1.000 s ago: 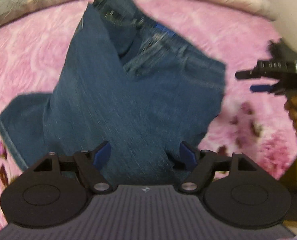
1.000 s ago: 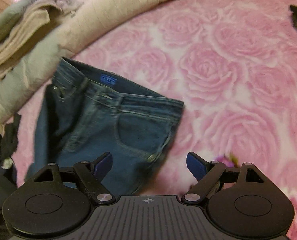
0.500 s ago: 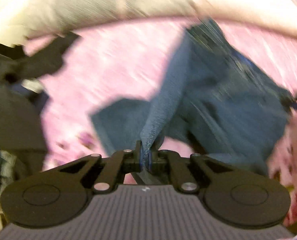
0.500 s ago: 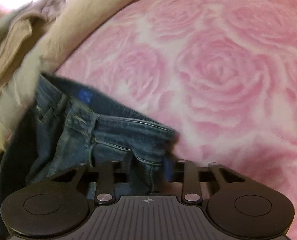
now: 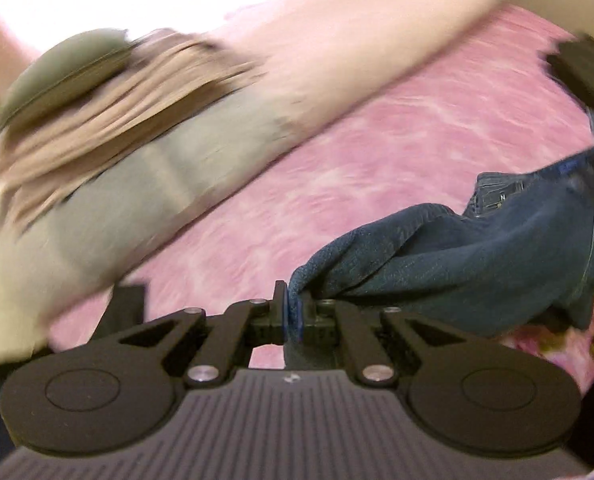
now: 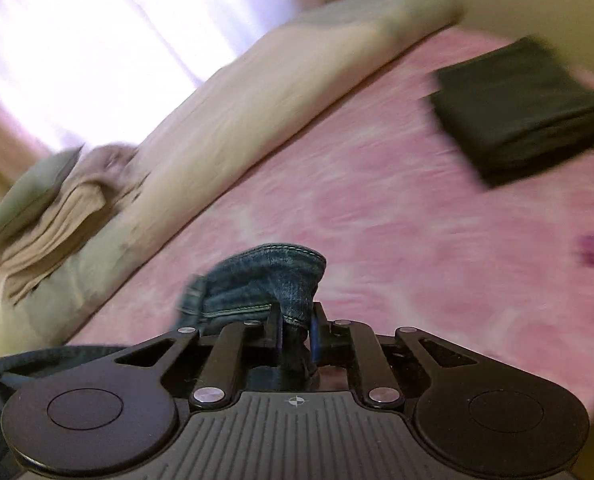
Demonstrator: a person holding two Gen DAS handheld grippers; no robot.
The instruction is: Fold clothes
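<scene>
Jeans point(image 5: 477, 256) hang unfolded, pinched by both left gripper point(image 5: 293, 316) and right gripper point(image 6: 295, 332); folded black garment point(image 6: 525, 108) lies at 2 o'clock.

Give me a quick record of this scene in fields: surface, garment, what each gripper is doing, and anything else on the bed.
surface: bed with pink rose blanket
garment: blue jeans, bunched and lifted off the blanket
left gripper: fingers shut on a fold of the jeans
right gripper: fingers shut on a stitched edge of the jeans
other items: folded black garment; beige pillow; pile of tan cloth
</scene>
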